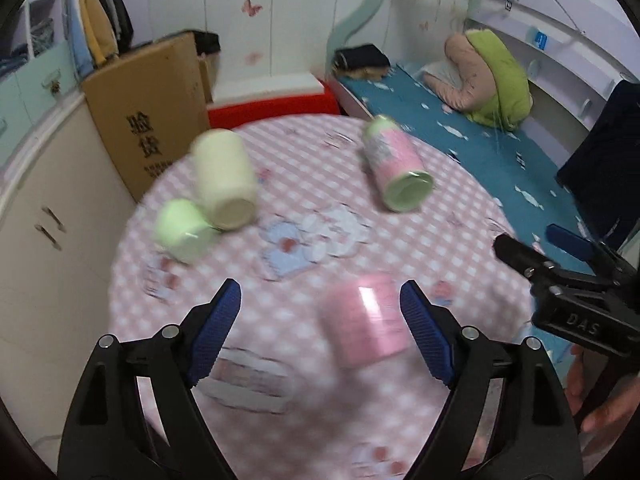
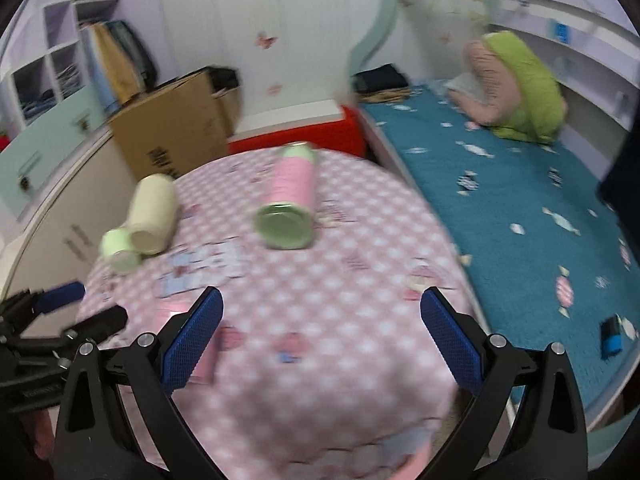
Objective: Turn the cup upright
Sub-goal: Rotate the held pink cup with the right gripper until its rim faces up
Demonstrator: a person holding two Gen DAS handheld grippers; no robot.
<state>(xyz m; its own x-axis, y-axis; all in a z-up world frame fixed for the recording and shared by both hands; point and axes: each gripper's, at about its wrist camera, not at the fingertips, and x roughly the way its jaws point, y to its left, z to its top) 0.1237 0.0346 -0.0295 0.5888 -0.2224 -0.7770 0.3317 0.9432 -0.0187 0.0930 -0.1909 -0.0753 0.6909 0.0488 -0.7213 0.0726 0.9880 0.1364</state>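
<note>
Several cups lie on their sides on a round table with a pink checked cloth (image 1: 460,216). A pink cup (image 1: 362,320) lies blurred between my left gripper's open fingers, close to the right pad. My left gripper (image 1: 320,296) is open and empty. A cream cup (image 1: 224,176) and a light green cup (image 1: 182,230) lie touching at the left. A pink and green cup (image 1: 394,164) lies at the far right; it also shows in the right wrist view (image 2: 290,204). My right gripper (image 2: 322,304) is open and empty above the cloth (image 2: 360,280).
A cardboard box (image 1: 148,120) and a red box (image 1: 272,108) stand behind the table. A bed with a blue cover (image 2: 500,208) and a green pillow (image 2: 524,88) runs along the right. Cabinets (image 1: 44,200) stand at the left.
</note>
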